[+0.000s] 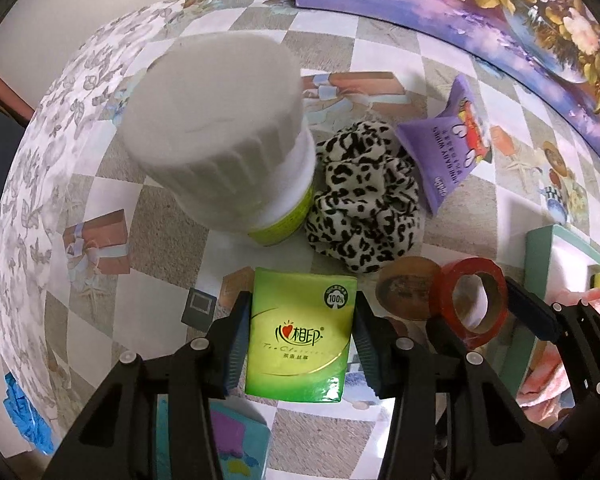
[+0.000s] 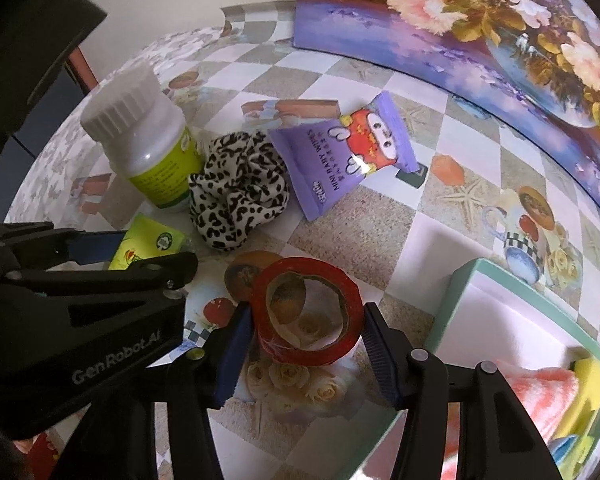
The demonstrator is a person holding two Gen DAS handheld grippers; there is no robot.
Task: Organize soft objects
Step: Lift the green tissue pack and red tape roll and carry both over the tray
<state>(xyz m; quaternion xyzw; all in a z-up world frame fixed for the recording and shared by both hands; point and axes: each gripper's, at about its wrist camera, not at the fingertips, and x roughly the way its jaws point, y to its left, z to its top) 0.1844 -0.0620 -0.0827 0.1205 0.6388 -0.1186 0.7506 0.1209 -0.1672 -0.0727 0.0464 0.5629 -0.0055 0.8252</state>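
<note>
The left gripper (image 1: 300, 340) clamped the green tissue pack (image 1: 298, 336) lying on the table (image 1: 172, 216). Further right, the right gripper (image 2: 306, 340) seemingly pinched the red tape roll (image 2: 306, 316), beside the teal box (image 2: 452, 300).

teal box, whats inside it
Inside the teal box lie an orange-striped towel and a yellow sponge; something blue shows at the lower edge. Whatever is beneath the towel is covered.

left hand-held gripper (image 1: 300, 340) clamped, right hand-held gripper (image 2: 306, 344) seemingly clamped
</note>
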